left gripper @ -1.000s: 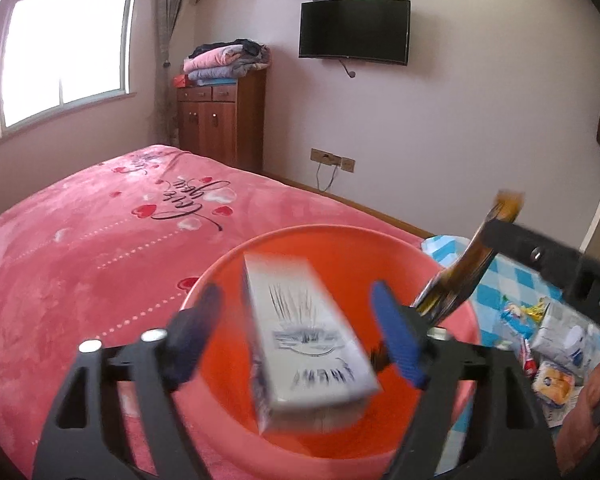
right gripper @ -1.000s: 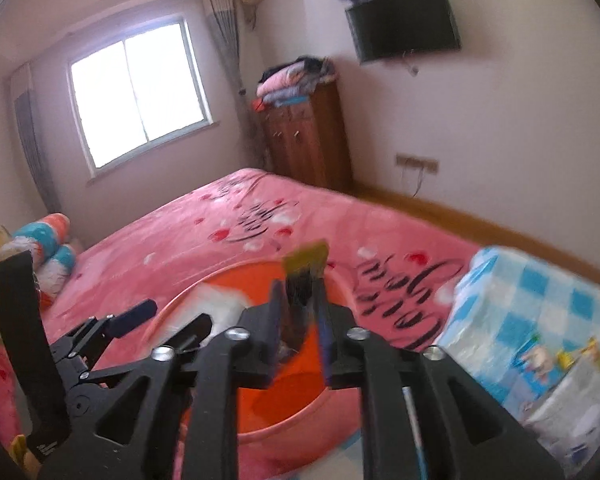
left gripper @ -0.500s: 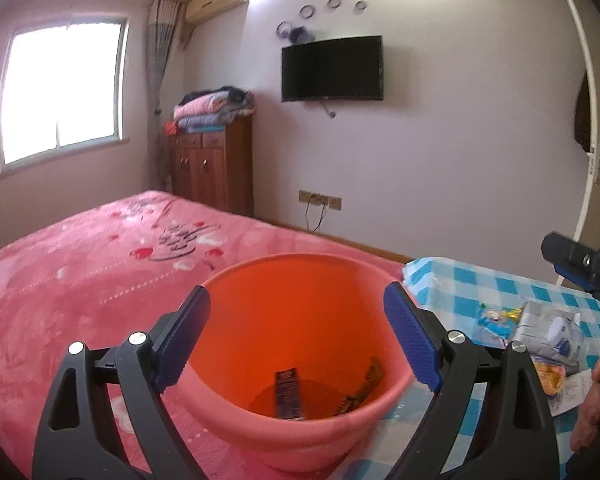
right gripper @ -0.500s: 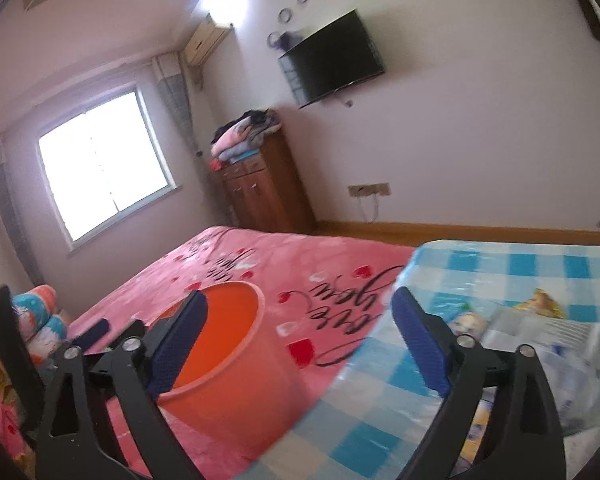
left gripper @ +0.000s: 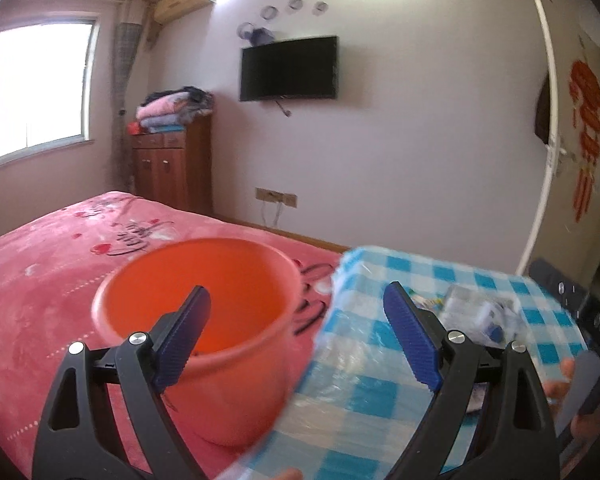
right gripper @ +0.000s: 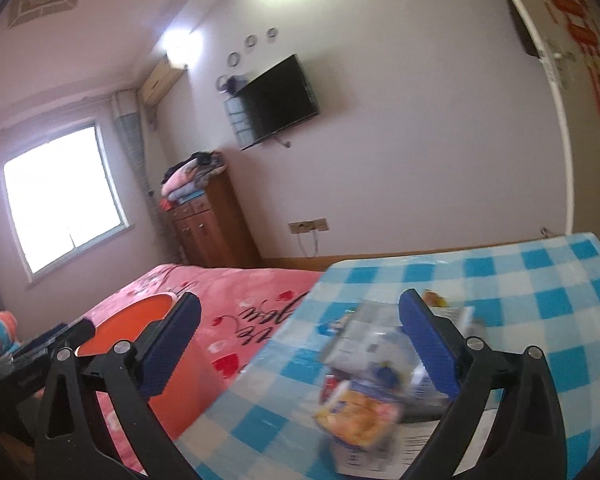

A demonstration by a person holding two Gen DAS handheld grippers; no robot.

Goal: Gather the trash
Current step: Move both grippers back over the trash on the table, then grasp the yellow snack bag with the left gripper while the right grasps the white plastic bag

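An orange bucket (left gripper: 204, 304) stands on the pink bed beside a table with a blue checked cloth (left gripper: 364, 392). My left gripper (left gripper: 296, 340) is open and empty, over the gap between bucket and table. Several pieces of trash (right gripper: 376, 364), clear wrappers and a yellow packet (right gripper: 356, 408), lie blurred on the cloth (right gripper: 540, 304). My right gripper (right gripper: 300, 348) is open and empty above the near edge of that pile. The bucket's rim (right gripper: 140, 320) shows at the left of the right wrist view. The trash also shows in the left wrist view (left gripper: 480, 312).
The pink bed (left gripper: 40, 280) fills the left. A wooden cabinet (left gripper: 176, 176) with folded blankets stands by the far wall under a wall TV (left gripper: 288, 68). A window (left gripper: 32, 88) is on the left. A white door frame (left gripper: 548, 140) is at the right.
Both grippers dropped their items into the bucket and opened. Both have since swung right, away from the bucket and toward the trash on the checked table.
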